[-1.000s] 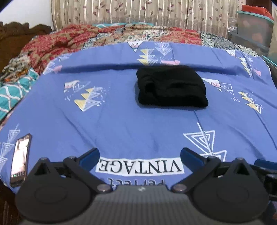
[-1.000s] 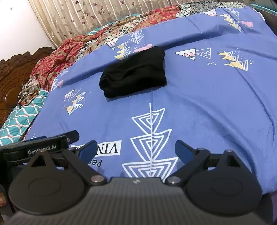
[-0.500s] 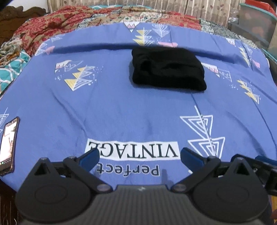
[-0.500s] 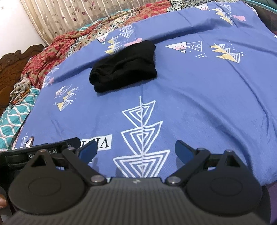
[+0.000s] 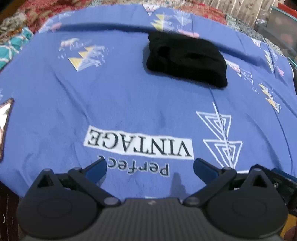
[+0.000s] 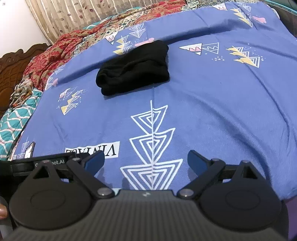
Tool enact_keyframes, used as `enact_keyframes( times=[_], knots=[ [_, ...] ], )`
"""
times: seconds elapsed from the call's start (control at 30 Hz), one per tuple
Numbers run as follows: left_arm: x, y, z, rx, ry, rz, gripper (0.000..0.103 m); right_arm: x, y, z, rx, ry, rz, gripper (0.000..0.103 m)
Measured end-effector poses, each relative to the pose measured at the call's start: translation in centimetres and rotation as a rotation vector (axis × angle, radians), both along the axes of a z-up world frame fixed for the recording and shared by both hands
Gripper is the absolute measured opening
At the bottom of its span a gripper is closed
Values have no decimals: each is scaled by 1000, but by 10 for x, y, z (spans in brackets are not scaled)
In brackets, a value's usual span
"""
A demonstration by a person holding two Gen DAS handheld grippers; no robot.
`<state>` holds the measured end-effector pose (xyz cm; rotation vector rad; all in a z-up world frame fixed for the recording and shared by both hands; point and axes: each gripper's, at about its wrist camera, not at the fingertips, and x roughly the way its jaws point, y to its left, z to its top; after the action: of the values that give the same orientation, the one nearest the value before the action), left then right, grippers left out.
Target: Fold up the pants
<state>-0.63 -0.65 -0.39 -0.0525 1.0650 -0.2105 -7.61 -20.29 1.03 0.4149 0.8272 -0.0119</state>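
Note:
Black pants (image 5: 187, 59) lie folded into a compact bundle on the blue printed bedsheet (image 5: 130, 103), well beyond both grippers. The right wrist view shows the same bundle of pants (image 6: 135, 68) at the centre of the sheet (image 6: 213, 103). My left gripper (image 5: 150, 169) hangs open over the "Perfect VINTAGE" print near the front edge, with nothing between its blue fingertips. My right gripper (image 6: 146, 162) is open too, above the white triangle print, holding nothing. The left gripper's body (image 6: 42, 163) shows at the lower left of the right wrist view.
A phone (image 5: 4, 122) lies at the sheet's left edge, also seen as the phone (image 6: 29, 152) in the right wrist view. Red patterned bedding (image 6: 55, 50) and a teal quilt (image 6: 13, 126) lie at the left. A wooden headboard (image 6: 16, 59) and curtains (image 6: 92, 11) stand behind.
Both grippers have moved forward and tilted down over the sheet's front edge, so the pants sit higher in view. The pants have not moved and both grippers stay open.

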Motion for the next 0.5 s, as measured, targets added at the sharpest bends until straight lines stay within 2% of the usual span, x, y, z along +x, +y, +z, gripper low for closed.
enact_keyframes(
  times=[0.2,0.37,0.5],
  knots=[
    [2,-5,-8,65,22,-24,103,-1,-2,-2,-7,19,-18,98],
    [2,-8,-11,117,-10,-20,103,1,-3,-6,-2,43,-28,98],
    [0,-11,-9,119,-31,-59,103,1,-4,-6,4,43,-34,98]
  ],
)
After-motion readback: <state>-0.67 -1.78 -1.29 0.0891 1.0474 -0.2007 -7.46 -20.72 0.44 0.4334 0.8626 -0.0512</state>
